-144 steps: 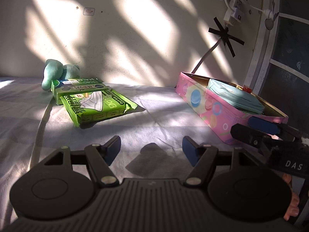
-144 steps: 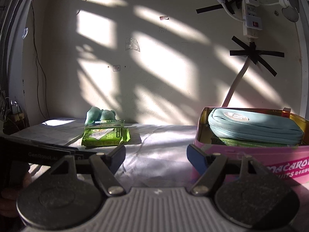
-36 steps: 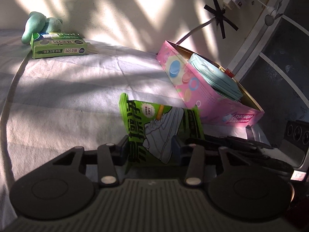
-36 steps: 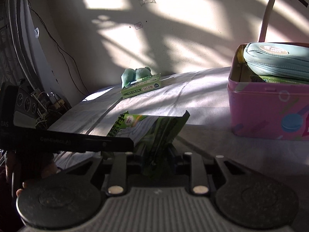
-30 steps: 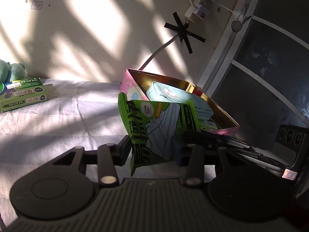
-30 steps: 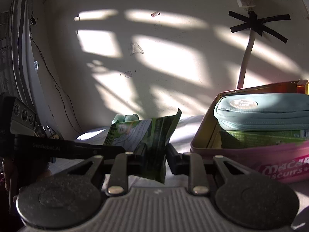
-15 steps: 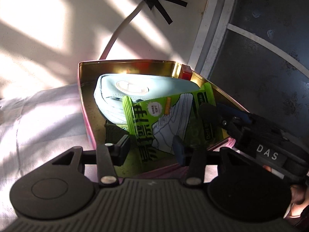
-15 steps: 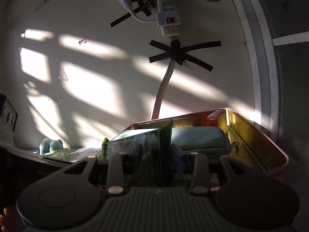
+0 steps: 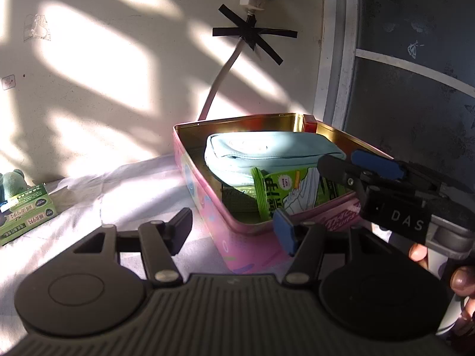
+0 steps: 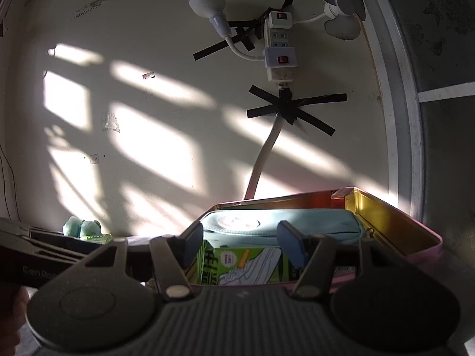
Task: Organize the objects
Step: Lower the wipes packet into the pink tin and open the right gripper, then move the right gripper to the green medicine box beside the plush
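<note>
**Fingers Spread, Green Packet Resting in the Tin**

Fingers of both grippers spread wide, pinching nothing: left gripper (image 9: 234, 228) just outside the near wall of the pink rectangular metal tin (image 9: 207, 204), right gripper (image 10: 240, 246) poised over the tin's near rim (image 10: 424, 255). Glossy green plastic packet printed with a white shoe (image 9: 285, 190) (image 10: 246, 264) propped on edge inside, leaning against the near wall and touching the soft pale-blue zipped fabric pouch (image 9: 261, 154) (image 10: 282, 222) behind it. Probably stood upright because the pouch fills most of the floor. Gold, mirror-smooth lining inside the tin, catching sunlight; thin, crinkly film on the packet, likely to slump or slide flat if nudged. Near the desk's far left edge, under a rumpled white cloth (image 9: 98, 198): a flat green cardboard box (image 9: 26, 210) and, close behind it, a plush teal toy (image 9: 12, 182), both not yet stowed. Likely next: the box, rigid and easy to pinch across its narrow sides.
</note>
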{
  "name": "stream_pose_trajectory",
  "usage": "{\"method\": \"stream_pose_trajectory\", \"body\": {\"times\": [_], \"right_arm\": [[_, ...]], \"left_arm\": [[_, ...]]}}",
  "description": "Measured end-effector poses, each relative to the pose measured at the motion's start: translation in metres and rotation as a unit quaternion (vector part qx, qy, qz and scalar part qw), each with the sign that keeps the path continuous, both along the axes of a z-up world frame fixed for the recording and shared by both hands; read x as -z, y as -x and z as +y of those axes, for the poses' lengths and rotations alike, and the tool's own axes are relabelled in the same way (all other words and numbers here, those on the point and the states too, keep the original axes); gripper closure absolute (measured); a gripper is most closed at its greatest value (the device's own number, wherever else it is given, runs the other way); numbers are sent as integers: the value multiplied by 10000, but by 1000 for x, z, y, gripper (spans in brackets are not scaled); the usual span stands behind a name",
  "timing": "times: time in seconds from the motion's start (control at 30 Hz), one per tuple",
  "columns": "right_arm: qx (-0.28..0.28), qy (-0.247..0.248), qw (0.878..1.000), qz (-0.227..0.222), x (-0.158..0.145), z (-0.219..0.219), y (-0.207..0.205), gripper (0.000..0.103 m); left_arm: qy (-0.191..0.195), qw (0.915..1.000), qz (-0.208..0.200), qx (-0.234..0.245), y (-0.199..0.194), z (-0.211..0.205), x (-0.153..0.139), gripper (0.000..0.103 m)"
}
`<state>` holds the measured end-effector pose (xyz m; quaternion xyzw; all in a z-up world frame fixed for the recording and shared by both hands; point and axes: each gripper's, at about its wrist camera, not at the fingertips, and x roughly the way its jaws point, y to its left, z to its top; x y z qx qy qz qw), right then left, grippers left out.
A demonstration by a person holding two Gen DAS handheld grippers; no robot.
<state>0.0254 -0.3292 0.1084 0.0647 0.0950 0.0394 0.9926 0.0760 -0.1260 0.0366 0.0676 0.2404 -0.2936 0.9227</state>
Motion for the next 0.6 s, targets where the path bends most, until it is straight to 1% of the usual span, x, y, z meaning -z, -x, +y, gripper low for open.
{"method": "stream_pose_trajectory", "body": {"times": [0.13,0.27,0.33,0.43,0.5,0.6], "right_arm": [[-174,200,9996,-116,-3,23,11,44],[-615,366,9974,-50,-3,52,16,44],[-856,458,9953,19,-1,67,16,43],[-1315,510,9897,244,4,92,13,43],[-1610,529,9845,448,9,107,10,43],[-1891,536,9776,757,19,127,7,43]], "left_arm": [[-37,9996,93,-279,1,34,10,40],[-140,9969,225,-739,-6,74,23,39],[-171,9936,369,-1057,-12,99,31,37],[-188,9878,521,-1452,-18,132,40,37],[-215,9843,525,-1672,-21,150,44,37],[-193,9790,496,-1968,-24,175,46,35]]}}
